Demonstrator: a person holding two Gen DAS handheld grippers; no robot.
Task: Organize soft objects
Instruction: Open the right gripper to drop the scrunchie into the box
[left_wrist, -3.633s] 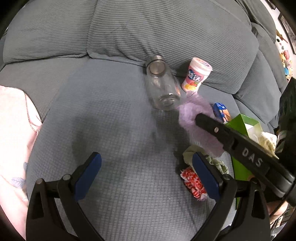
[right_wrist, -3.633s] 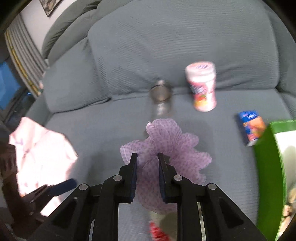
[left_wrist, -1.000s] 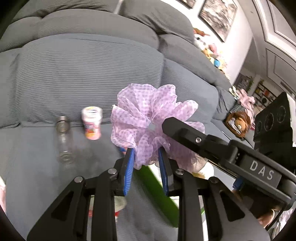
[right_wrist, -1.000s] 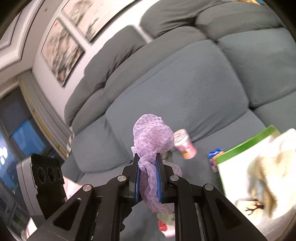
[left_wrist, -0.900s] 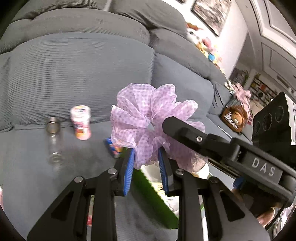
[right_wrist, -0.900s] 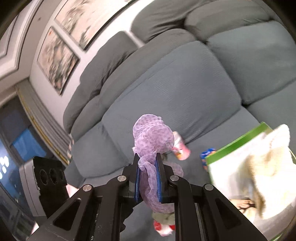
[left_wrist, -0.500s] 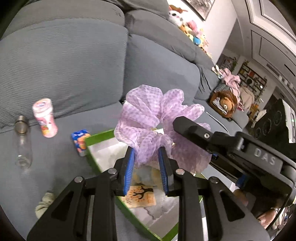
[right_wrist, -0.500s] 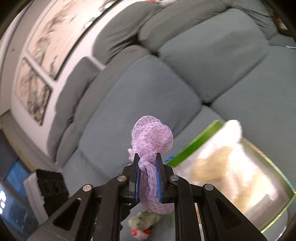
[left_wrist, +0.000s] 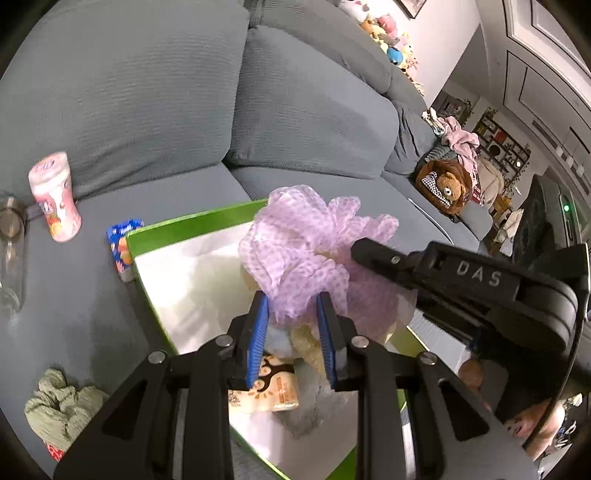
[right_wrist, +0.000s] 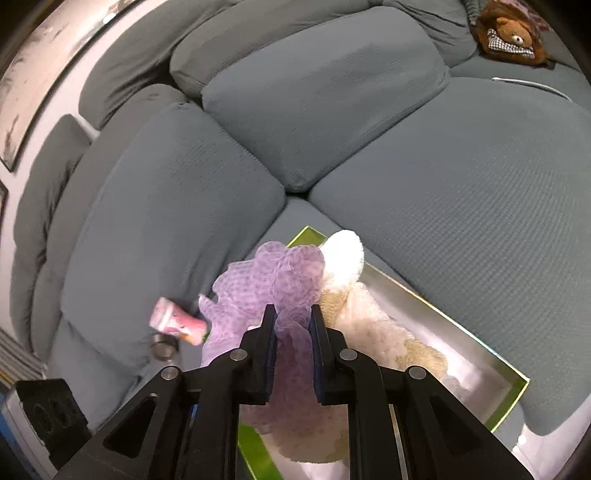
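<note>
Gripping the purple scrunchie (left_wrist: 310, 247), both claws held it over the green box (left_wrist: 192, 221) at frame centre: left claw (left_wrist: 291, 314) clamped its lower folds, right claw (right_wrist: 291, 325) pinched tight on it. "DAS" read on the right claw's arm. Pink bottle (left_wrist: 55, 195) at left, label unreadable.

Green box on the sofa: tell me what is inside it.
Inside the green box lie a cream fluffy cloth and a card with a brown tree print. The purple ruffled scrunchie held over it hides much of the middle.
</note>
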